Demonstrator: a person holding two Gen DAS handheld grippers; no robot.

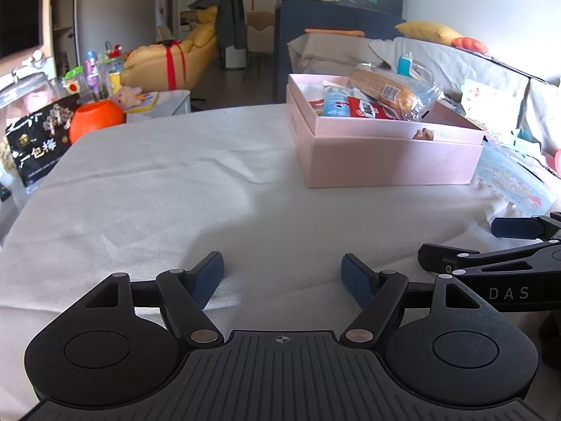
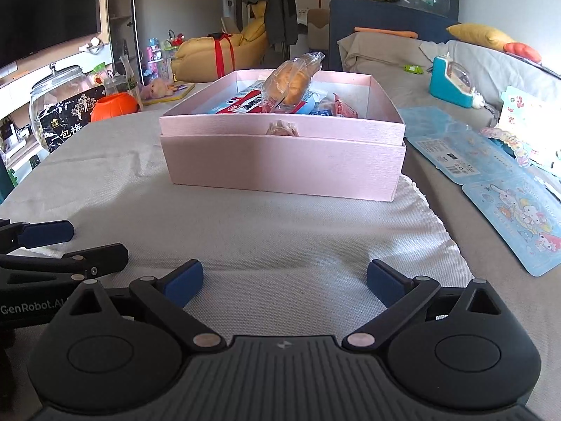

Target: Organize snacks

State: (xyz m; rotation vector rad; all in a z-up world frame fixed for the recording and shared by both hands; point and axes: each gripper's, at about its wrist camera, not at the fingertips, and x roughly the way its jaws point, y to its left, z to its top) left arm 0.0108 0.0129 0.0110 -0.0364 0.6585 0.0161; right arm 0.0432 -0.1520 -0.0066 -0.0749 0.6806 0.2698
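Note:
A pink box stands open on the white cloth at the far side of the table. Inside lie a bread roll in clear wrap, a red-and-white packet and a blue packet. My left gripper hovers low over the near cloth, open and empty. Just to its right, my right gripper is also open wide with nothing between its fingers. Both point toward the box, well short of it.
A black snack bag, an orange pumpkin bucket and a glass jar sit off the table's left edge. Blue cartoon sheets lie on the right. A grey sofa with a teal toy is beyond.

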